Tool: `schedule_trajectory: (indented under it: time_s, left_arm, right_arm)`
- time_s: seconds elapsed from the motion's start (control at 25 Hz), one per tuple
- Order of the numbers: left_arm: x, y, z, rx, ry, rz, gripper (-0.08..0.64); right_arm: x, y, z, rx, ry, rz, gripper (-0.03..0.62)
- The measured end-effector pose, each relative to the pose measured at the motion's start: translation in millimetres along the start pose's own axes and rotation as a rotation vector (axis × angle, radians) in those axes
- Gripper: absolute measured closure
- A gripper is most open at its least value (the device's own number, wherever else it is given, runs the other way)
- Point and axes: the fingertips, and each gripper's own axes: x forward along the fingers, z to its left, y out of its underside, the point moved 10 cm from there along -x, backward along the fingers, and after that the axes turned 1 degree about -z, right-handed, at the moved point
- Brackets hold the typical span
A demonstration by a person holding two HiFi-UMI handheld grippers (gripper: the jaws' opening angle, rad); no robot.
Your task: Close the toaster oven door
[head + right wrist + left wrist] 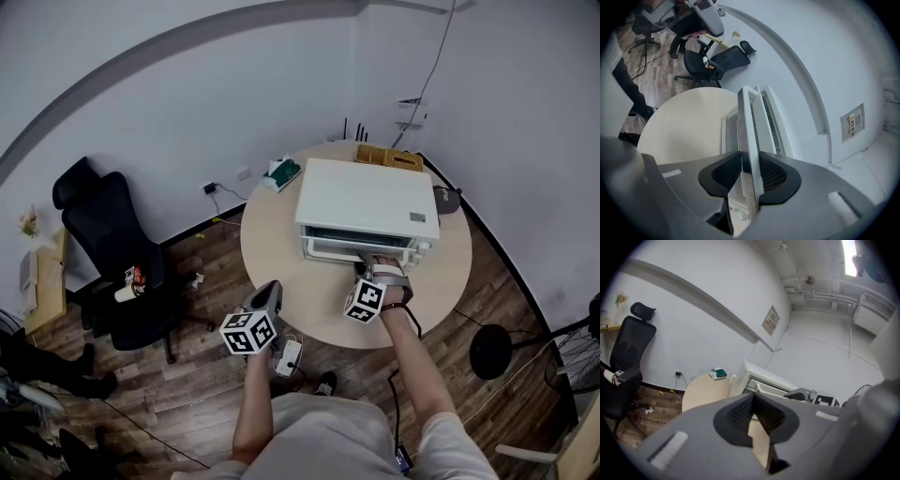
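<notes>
Right tongs (749, 161) are clamped on the handle (747, 117) of the toaster oven (366, 202) door (731, 133), so the door's top edge sits right between the jaws. It's partly open, with a gap to the oven body just past them. Left tongs (268, 289) are squeezed shut on nothing, hanging to the left of the right ones over the near edge of the round table (281, 253), with the oven ahead and to their right.

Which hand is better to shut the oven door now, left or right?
Right. The right tongs grip the oven door by its edge, while the left tongs hang empty over the table rim, apart from it.
</notes>
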Motion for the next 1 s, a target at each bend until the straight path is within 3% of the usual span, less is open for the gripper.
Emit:
schedule_trajectory:
  time_s: [0.48,1.0]
  left_arm:
    - [-15,-2,3,0.013,-0.062,-0.060,0.503]
    - [-19,3,1,0.021,-0.079,-0.054,0.502]
  right_arm:
    - [12,-1,-14,0.021,0.019,0.006,0.489]
    - [15,-1,-17,0.070,0.066,-0.020,0.476]
